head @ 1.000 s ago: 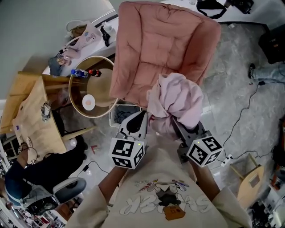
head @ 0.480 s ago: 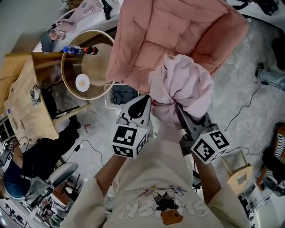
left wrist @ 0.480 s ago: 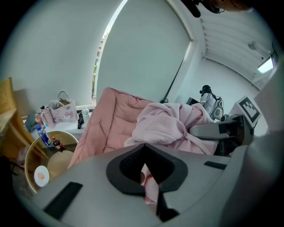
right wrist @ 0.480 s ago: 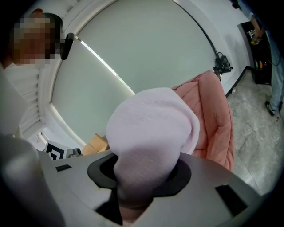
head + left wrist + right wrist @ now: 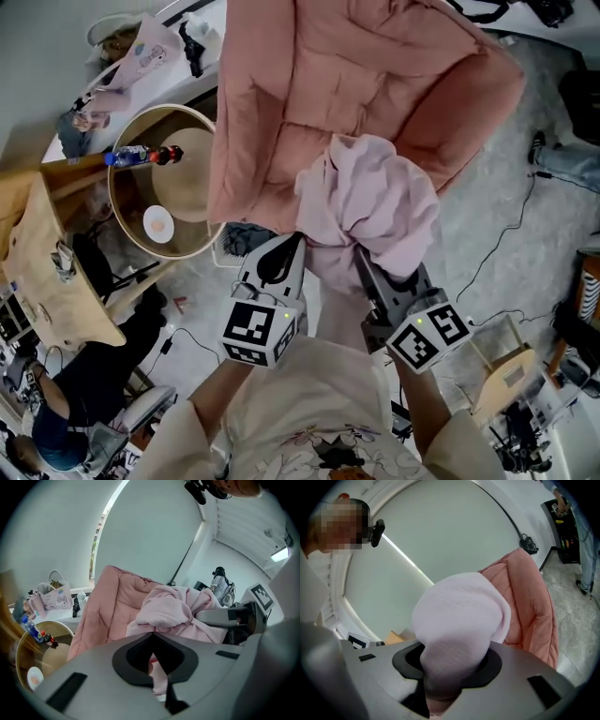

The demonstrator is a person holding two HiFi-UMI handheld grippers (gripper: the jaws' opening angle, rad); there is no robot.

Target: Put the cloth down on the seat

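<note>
The pale pink cloth (image 5: pixel 370 211) sits bunched in the middle of the head view. It is pinched at its lower edge by both my tools: my left gripper (image 5: pixel 289 246) at 7 o'clock of it has its jaws narrowed on a thin fold, and my right gripper (image 5: pixel 364 262) at 6 o'clock is clamped around a thick wad. The bundle hangs in front of the salmon-pink quilted padded seat (image 5: pixel 309 103), which fills 12 o'clock. At 9 o'clock stands a round wooden table (image 5: pixel 187 127) bearing a cola bottle (image 5: pixel 141 155). Beyond it is a pale bag with a cartoon cat print (image 5: pixel 56 599), its lettering too small to read.
</note>
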